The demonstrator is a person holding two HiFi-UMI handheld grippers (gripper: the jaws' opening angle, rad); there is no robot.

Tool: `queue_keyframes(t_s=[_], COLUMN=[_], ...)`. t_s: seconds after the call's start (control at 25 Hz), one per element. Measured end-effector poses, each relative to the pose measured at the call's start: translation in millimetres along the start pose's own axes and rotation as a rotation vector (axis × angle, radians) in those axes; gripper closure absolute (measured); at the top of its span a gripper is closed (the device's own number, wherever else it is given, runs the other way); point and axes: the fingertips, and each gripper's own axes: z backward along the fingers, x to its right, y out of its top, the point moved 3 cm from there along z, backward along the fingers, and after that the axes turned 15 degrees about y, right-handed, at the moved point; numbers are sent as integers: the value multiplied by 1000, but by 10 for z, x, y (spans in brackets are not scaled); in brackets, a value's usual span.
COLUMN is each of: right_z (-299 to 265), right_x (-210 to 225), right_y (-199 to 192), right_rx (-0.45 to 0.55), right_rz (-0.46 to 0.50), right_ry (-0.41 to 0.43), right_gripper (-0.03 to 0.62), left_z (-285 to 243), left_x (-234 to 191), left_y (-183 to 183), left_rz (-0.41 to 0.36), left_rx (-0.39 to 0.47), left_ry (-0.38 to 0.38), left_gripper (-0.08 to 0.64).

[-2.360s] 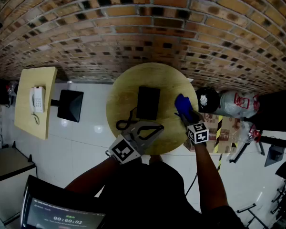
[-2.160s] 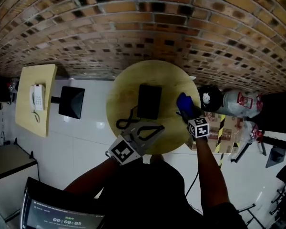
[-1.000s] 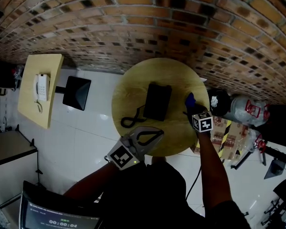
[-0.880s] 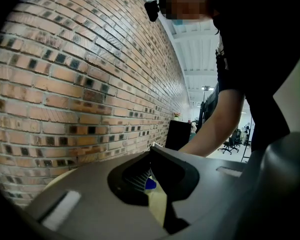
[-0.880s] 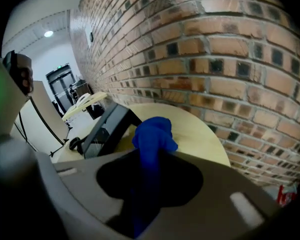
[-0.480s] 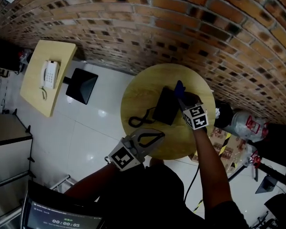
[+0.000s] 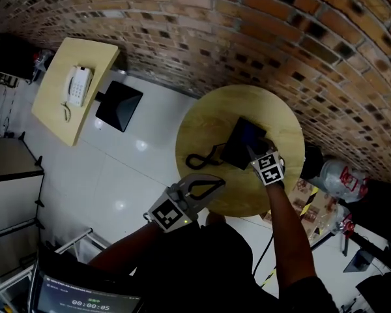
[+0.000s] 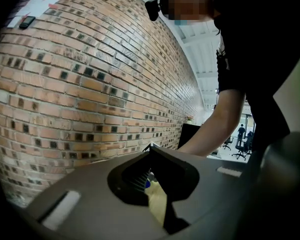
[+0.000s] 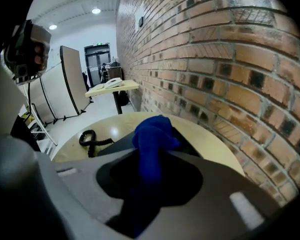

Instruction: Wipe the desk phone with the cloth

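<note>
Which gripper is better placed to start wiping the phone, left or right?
Right: the right gripper holds the blue cloth over the desk phone; the left gripper is empty, at the table edge.

Round wood table point(image 7: 202, 126) w/ black desk phone point(image 7: 232, 152), coiled cord point(image 7: 198, 160).

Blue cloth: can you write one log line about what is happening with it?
right tool: shut on blue cloth | cloth: over black desk phone | phone: on round table | left tool: shut, empty
</note>
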Motion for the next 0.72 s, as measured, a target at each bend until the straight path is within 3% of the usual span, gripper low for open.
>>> queue_keyframes(t_s=[0.72], right_z=[-293], right_x=[-859], right_y=[-421], right_rx=[-60], right_rz=[-78], right_ry=[92], right_gripper=[494], left_z=[182], left_x=[-80], left_y=[-36], left_rz=[28], left_rx=[-8], left_ry=[-32], left_gripper=[558])
